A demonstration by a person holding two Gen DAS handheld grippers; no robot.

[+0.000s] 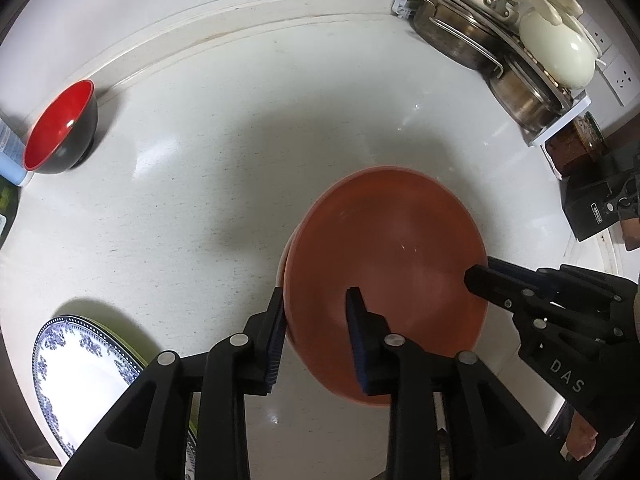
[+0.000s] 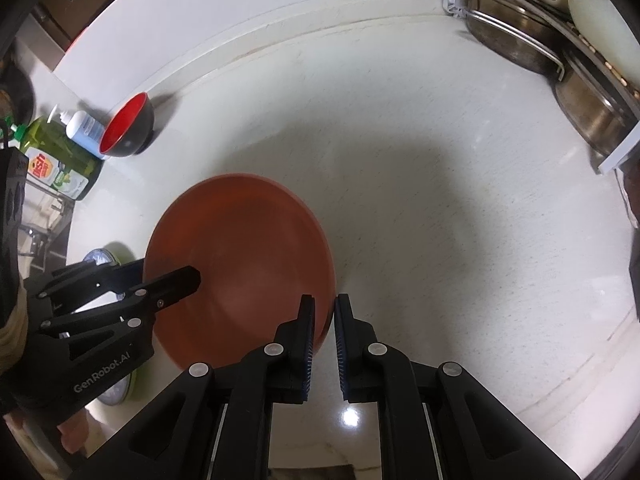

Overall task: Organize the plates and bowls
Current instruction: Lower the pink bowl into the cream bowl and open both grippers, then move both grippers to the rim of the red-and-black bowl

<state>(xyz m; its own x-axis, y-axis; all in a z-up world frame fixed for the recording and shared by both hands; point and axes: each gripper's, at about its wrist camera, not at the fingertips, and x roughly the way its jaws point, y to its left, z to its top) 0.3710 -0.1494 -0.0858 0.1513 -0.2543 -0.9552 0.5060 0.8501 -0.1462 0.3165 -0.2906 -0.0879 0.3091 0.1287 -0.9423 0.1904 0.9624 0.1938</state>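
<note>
On the white speckled countertop [image 1: 208, 184], an orange-brown bowl [image 1: 392, 248] sits at the centre of both views, plain, glossy and shallow, its rim slightly blurred. The left gripper [image 1: 316, 300] straddles the bowl's near-left rim, one blue-padded finger outside the wall and one inside; a gap shows between the inner pad and the wall, so whether it pinches the rim cannot be told for sure. The right gripper [image 2: 325, 308] has its jaws drawn close over the bowl's right edge, and the rim looks caught between the pads. Seen from the right wrist, the left gripper's black body bears the white lettering "GenRobot.AI"; from the left wrist, the right gripper's body shows "DAS". Far left near the backsplash stands a bowl with a black outside and red inside [image 1: 60, 128], just beside a white pump bottle [image 2: 82, 128] with a pale blue label and a green dish-soap bottle [image 2: 56, 160] whose red label is too small to read. A blue-and-white patterned plate [image 1: 84, 376] rests on a green plate near the front-left edge. At the back right a white rack [image 1: 560, 124] holds steel pots [image 1: 452, 36] and a cream lid.
</note>
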